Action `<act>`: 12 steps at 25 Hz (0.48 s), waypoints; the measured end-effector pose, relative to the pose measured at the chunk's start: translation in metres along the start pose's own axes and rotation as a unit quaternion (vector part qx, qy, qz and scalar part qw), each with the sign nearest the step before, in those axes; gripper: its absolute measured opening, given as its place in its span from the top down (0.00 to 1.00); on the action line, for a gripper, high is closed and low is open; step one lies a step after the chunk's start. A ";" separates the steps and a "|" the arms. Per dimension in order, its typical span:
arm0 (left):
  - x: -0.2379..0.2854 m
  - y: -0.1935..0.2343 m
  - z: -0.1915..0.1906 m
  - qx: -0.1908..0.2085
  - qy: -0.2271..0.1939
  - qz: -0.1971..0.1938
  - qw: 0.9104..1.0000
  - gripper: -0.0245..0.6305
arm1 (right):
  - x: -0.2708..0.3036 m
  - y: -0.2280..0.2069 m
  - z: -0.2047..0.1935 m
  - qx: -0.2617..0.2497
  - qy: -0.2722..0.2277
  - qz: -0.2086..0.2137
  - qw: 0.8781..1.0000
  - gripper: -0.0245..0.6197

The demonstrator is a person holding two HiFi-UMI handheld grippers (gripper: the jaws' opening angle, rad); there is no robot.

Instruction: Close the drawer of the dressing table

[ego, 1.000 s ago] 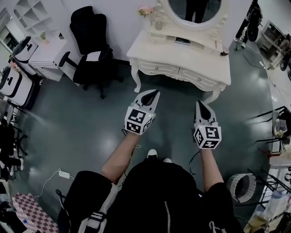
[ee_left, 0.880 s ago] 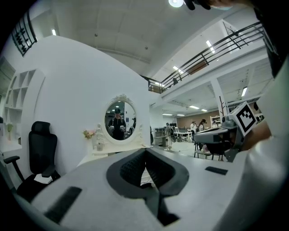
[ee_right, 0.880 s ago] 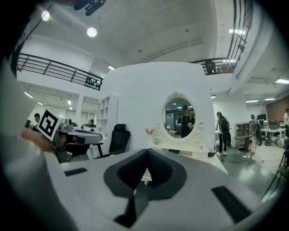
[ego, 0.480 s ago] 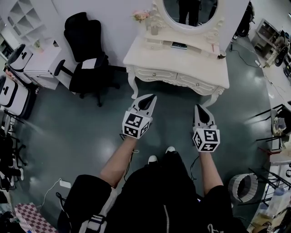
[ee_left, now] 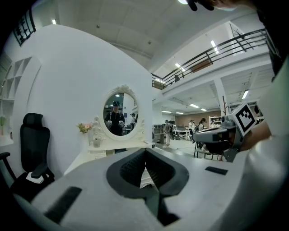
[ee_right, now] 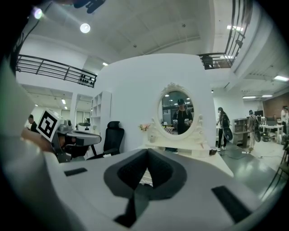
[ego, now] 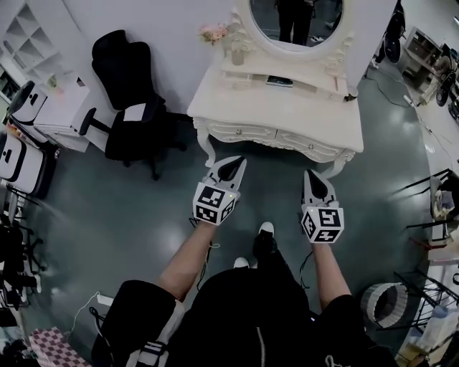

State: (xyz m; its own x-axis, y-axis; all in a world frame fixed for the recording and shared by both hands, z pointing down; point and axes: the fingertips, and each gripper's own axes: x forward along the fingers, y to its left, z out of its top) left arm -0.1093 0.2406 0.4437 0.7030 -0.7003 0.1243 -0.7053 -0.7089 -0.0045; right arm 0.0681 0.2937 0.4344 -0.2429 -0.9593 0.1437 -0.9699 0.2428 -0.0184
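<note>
No writing or number can be read.

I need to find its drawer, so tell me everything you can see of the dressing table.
The dressing table is cream-white and carved, on curved legs, against the white wall. An oval mirror rises above a raised shelf bearing pink flowers and a dark flat item. It has two knobbed front drawers; whether either stands open I cannot tell.

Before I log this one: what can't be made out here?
- Drawers, head view: steep and small; whether one stands open is unclear.
- Dressing table front, both gripper views: hidden behind the left claw and right claw.
- Dark flat item on the shelf, head view: too small to name.
</note>
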 end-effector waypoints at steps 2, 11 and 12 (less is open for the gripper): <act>0.020 0.010 0.001 -0.002 0.003 0.004 1.000 0.95 | 0.023 -0.013 0.002 0.001 0.003 0.005 1.000 0.96; 0.110 0.055 0.023 -0.007 0.005 0.038 0.999 0.95 | 0.116 -0.074 0.026 0.005 -0.001 0.033 0.999 0.96; 0.120 0.058 0.025 -0.007 0.004 0.041 0.999 0.95 | 0.124 -0.082 0.027 0.006 0.000 0.035 0.999 0.96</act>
State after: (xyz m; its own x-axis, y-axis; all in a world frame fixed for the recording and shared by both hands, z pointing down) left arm -0.0629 0.1133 0.4331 0.6421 -0.7550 0.1330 -0.7618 -0.6479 -0.0005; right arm 0.1166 0.1512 0.4269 -0.3108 -0.9400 0.1407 -0.9505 0.3081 -0.0413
